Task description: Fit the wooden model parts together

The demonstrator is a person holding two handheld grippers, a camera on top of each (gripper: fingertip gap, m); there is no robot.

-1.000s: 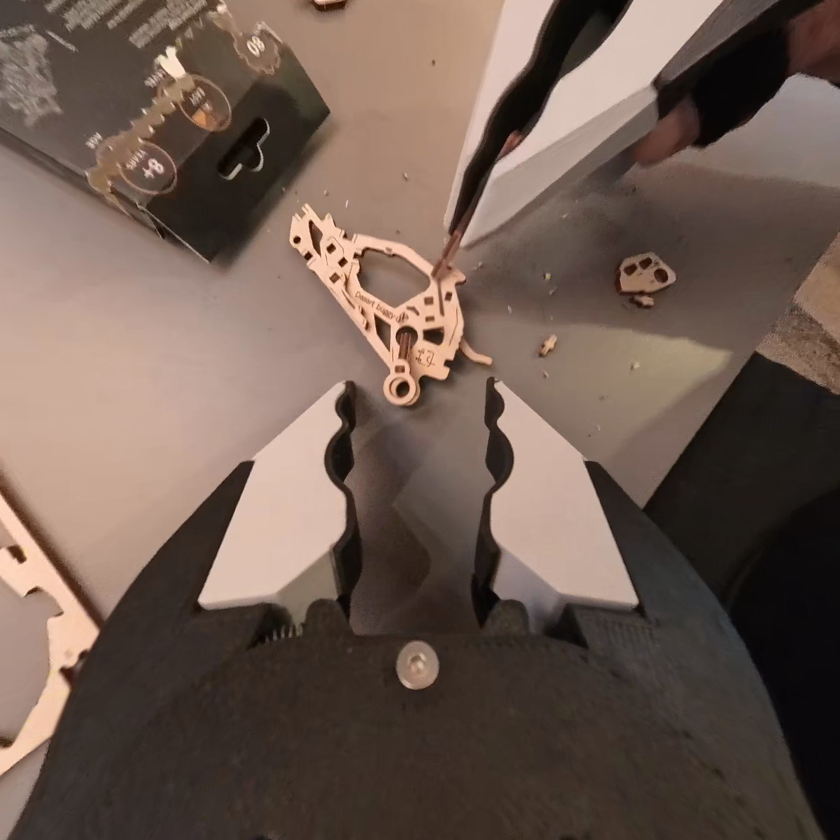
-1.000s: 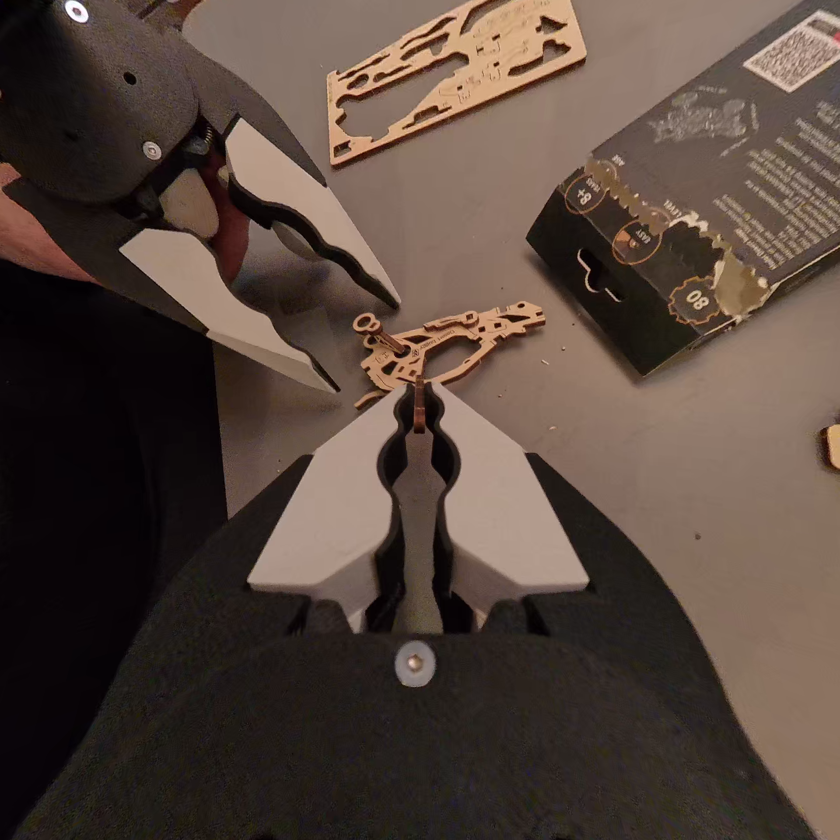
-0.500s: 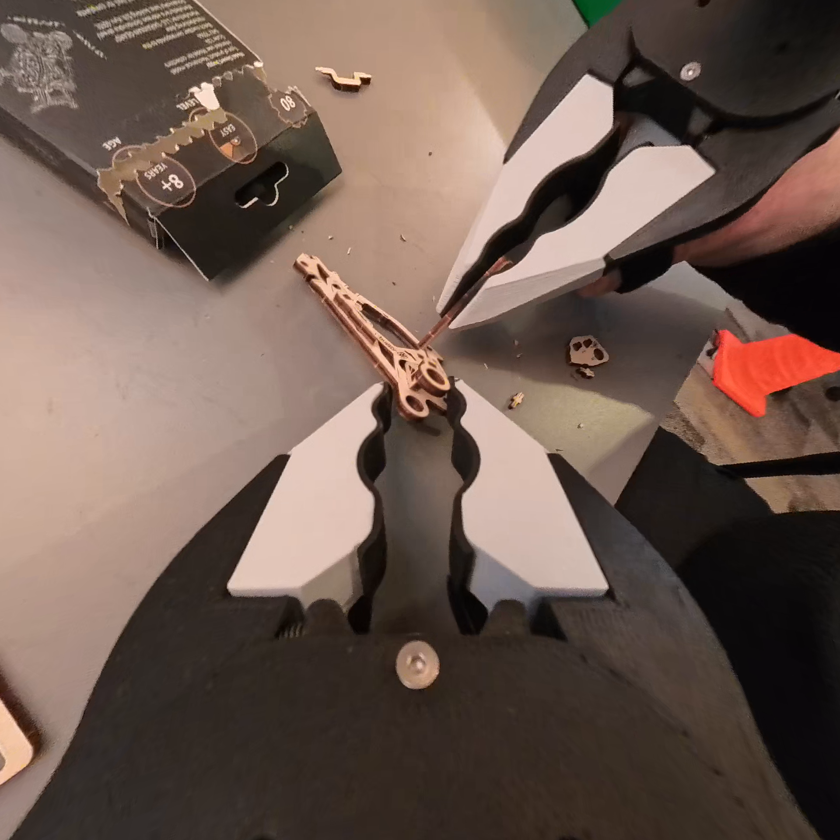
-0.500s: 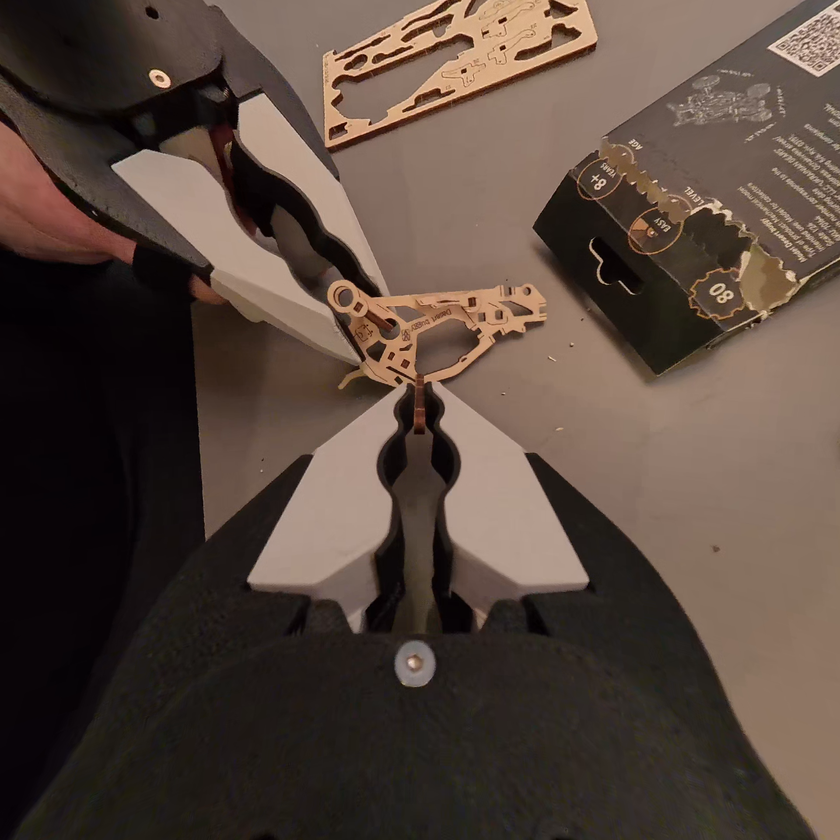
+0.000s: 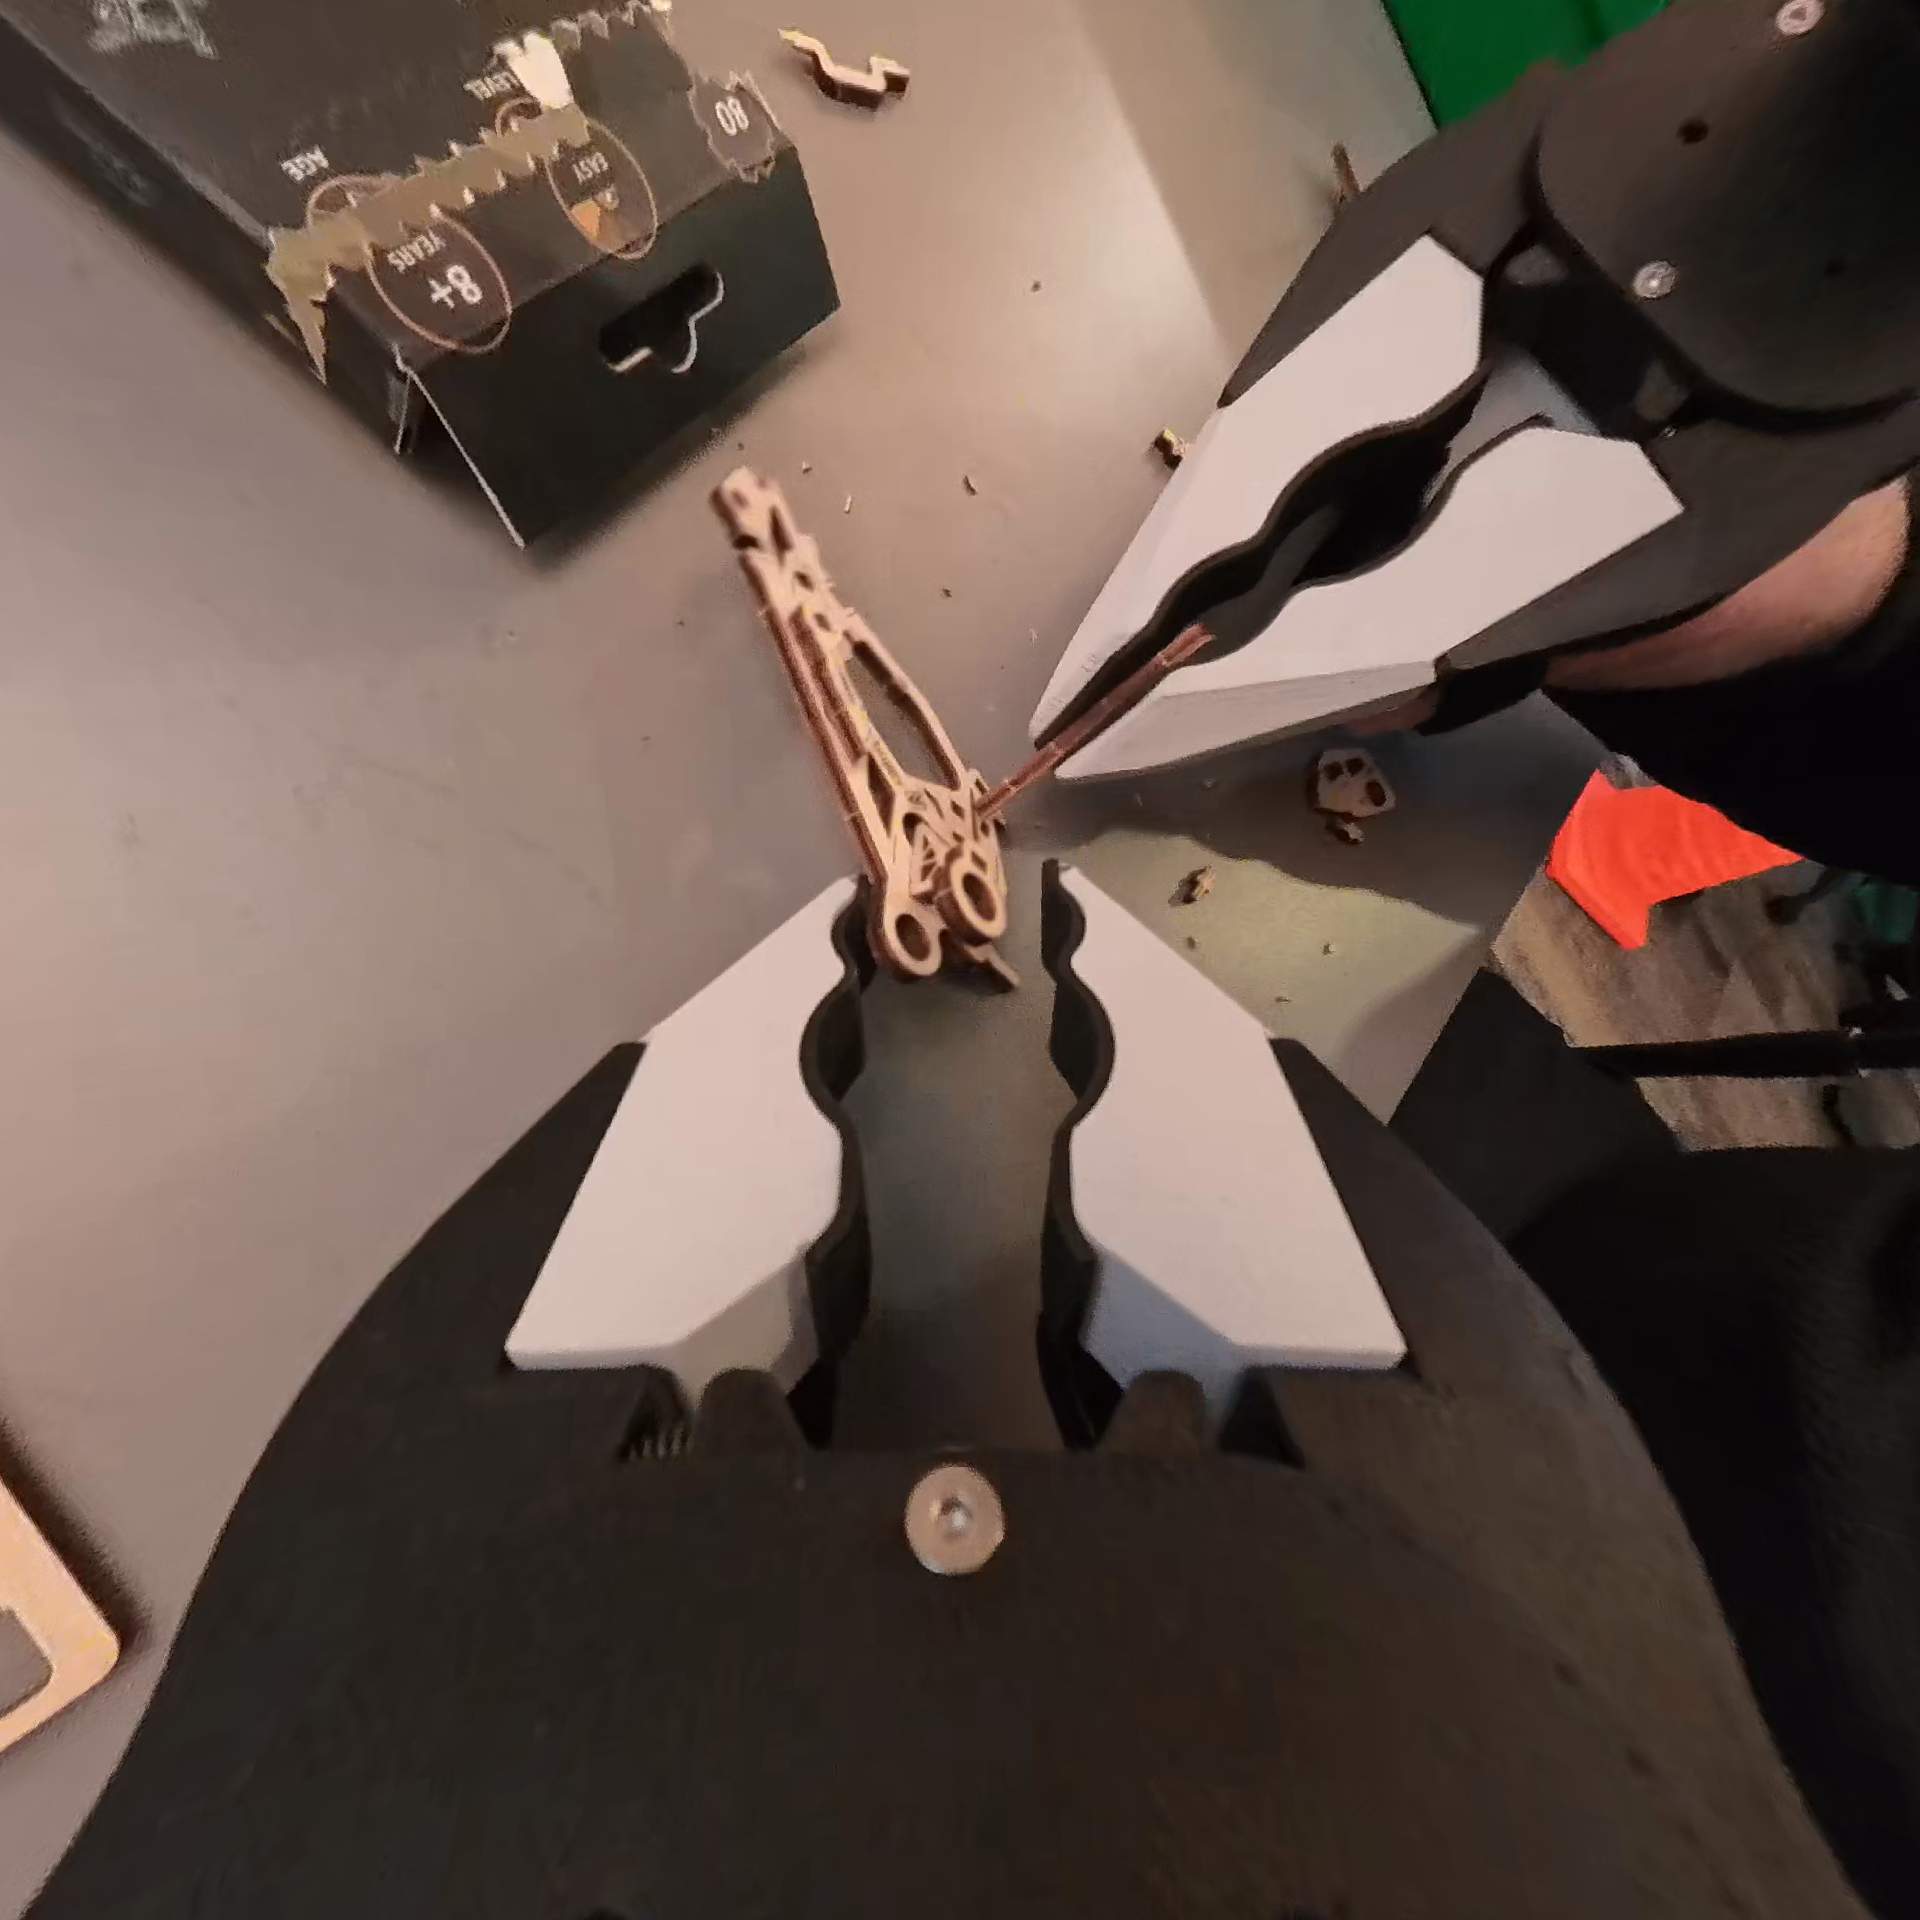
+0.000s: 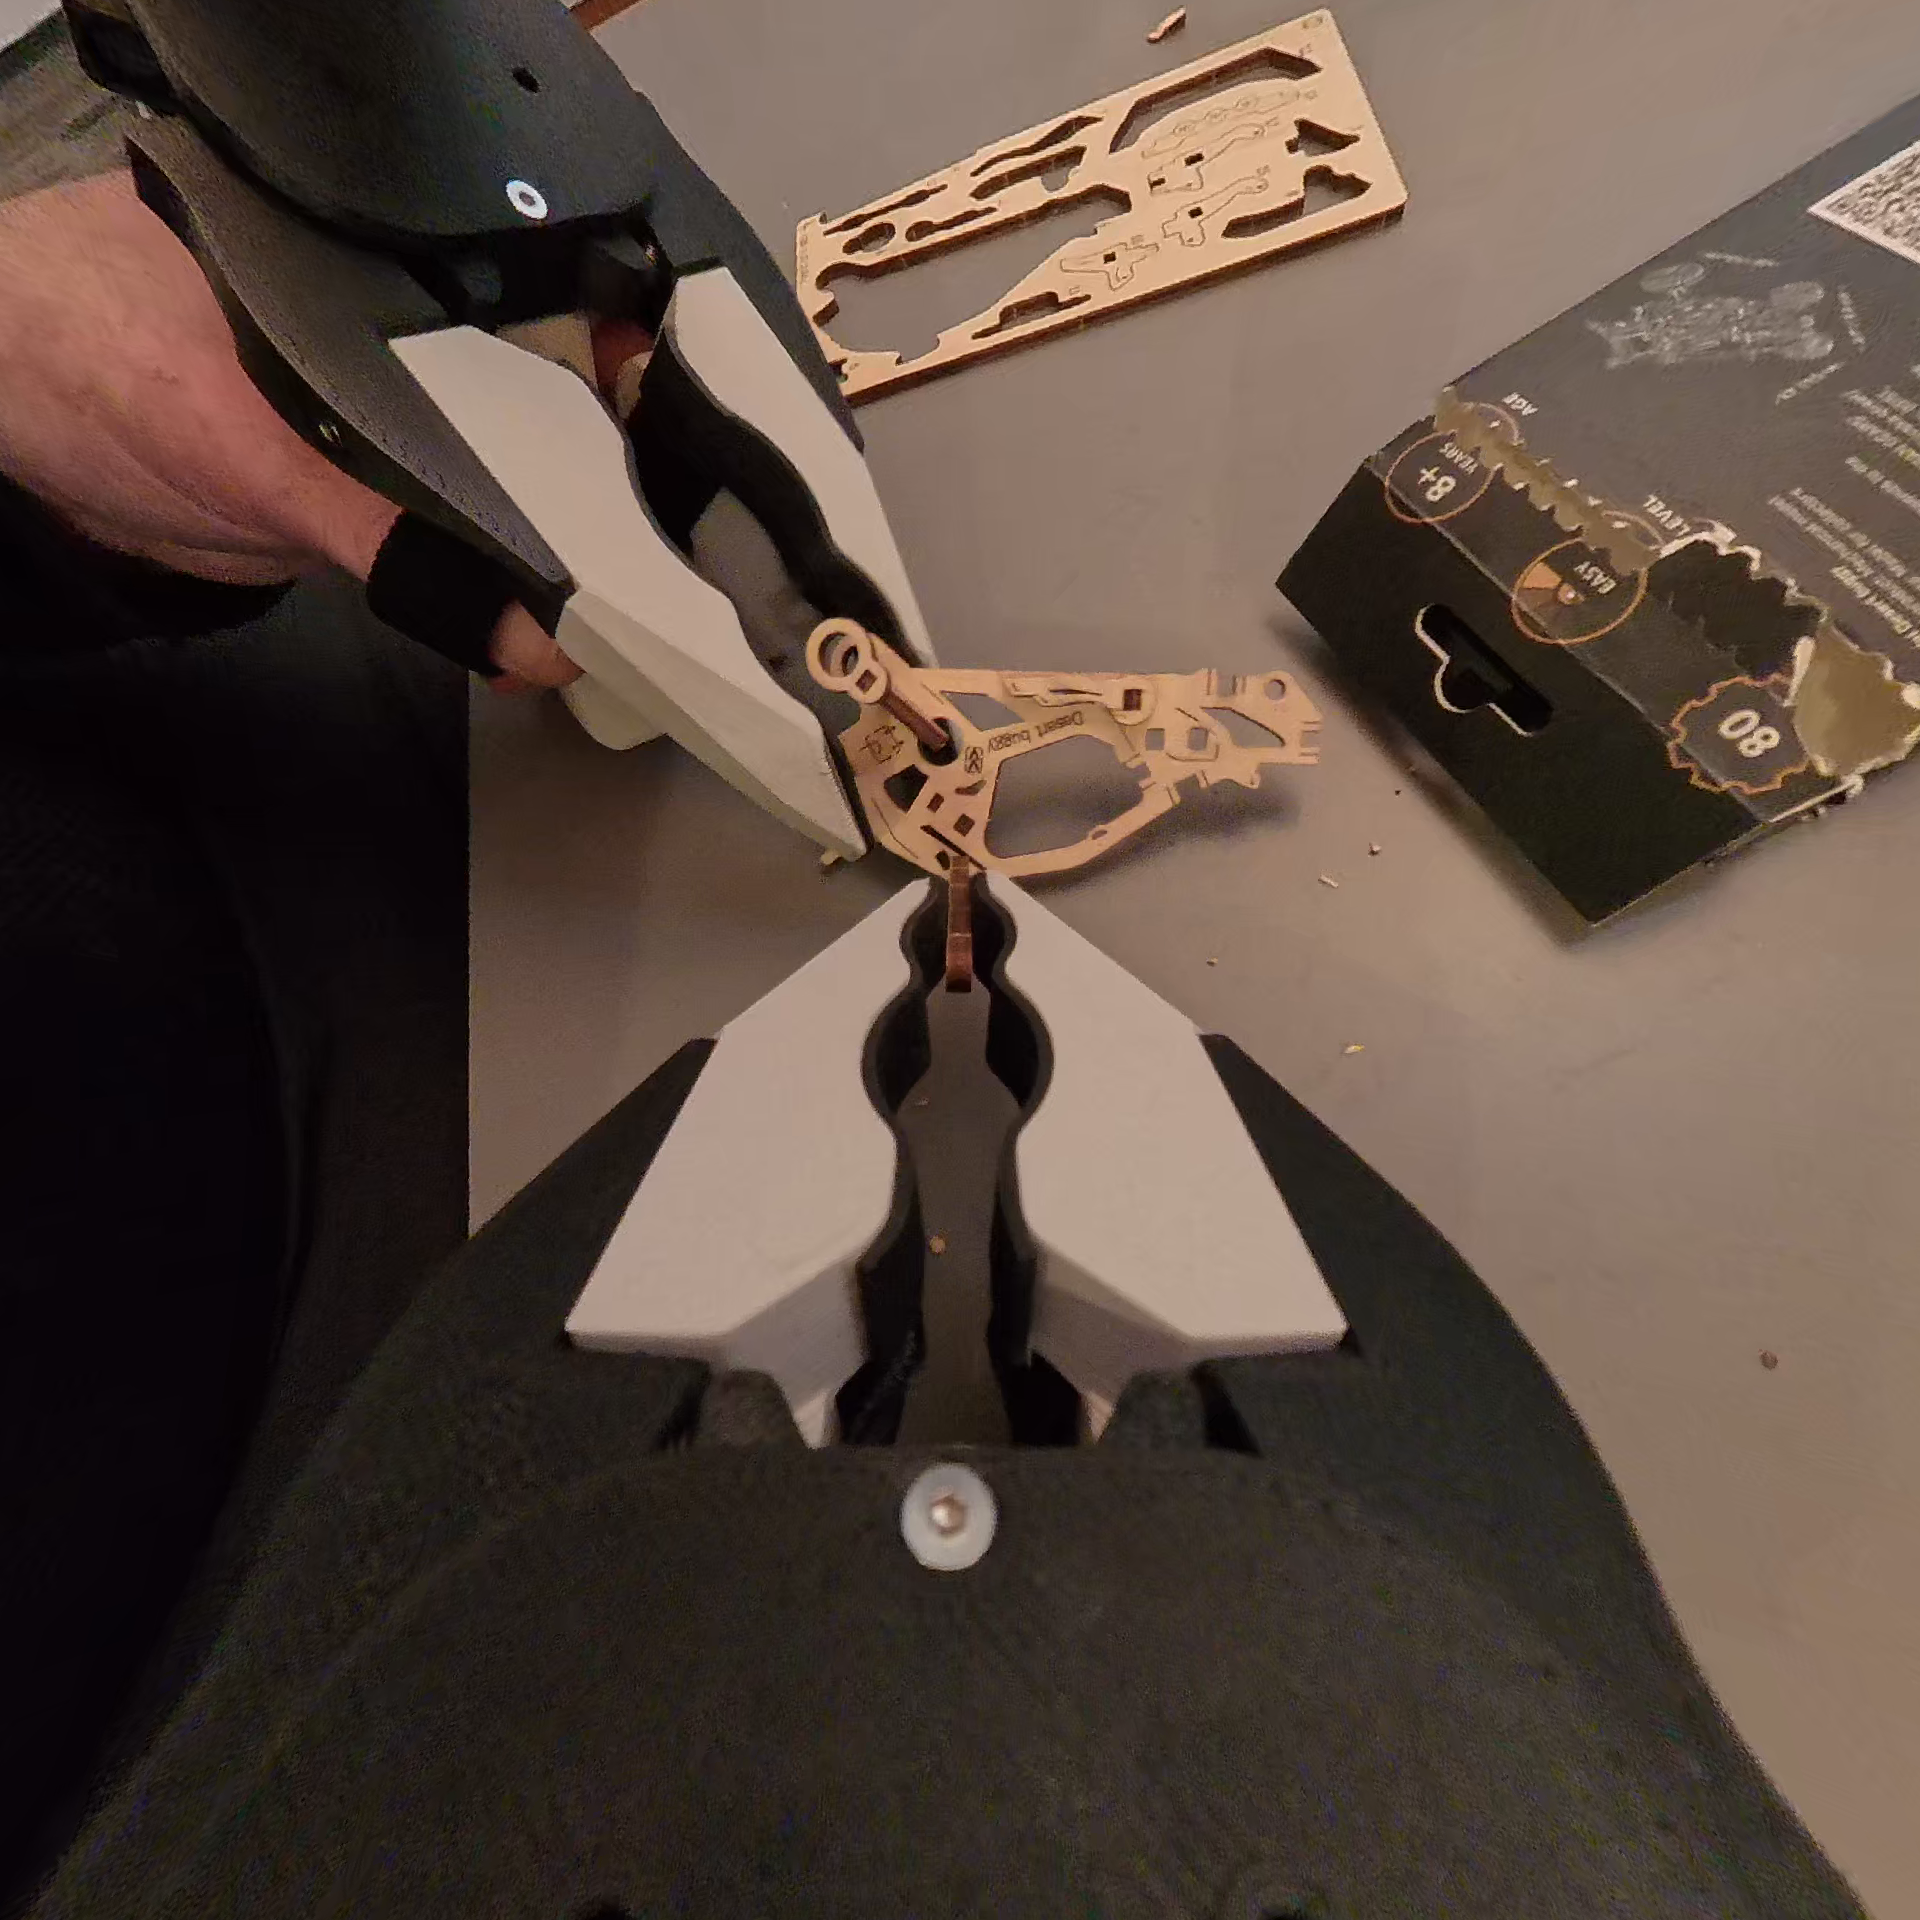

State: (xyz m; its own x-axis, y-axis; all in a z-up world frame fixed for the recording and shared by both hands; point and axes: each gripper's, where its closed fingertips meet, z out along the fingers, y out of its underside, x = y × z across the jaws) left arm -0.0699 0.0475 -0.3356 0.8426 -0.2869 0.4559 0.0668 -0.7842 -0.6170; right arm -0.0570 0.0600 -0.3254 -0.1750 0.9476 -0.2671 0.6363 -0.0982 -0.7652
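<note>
**Left wrist view.** The left tongs point(image 5: 954, 878) stood wide apart a second ago, short of the pale laser-cut wooden frame plate with a ring at one end point(image 5: 831, 665), which lay flat on the grey bench point(image 5: 260, 831). You have since narrowed the tongs around the ring end, and the plate now stands tilted up on edge, near the middle of the bench. A sliver of gap shows beside the right finger, so it cannot be told whether the plate is truly pinched. From the right, the right tongs point(image 5: 1039, 743) are clenched on a thin dark wooden strip point(image 5: 1122, 707), whose tip touches the plate near the ring.

**Right wrist view.** The strip point(image 6: 961, 935) sits clamped between the tips, pointing at a slot on the plate's near edge point(image 6: 1049, 727). The plate has risen from the bench; its shadow falls beneath it. The torn black cardboard box point(image 6: 1558, 665) lies to the right, and the emptied plywood parts sheet point(image 6: 1101, 197) lies far.

**Meaning.** With the plate raised, the slot is likely open for insertion. Steady the ring end before you press.
</note>
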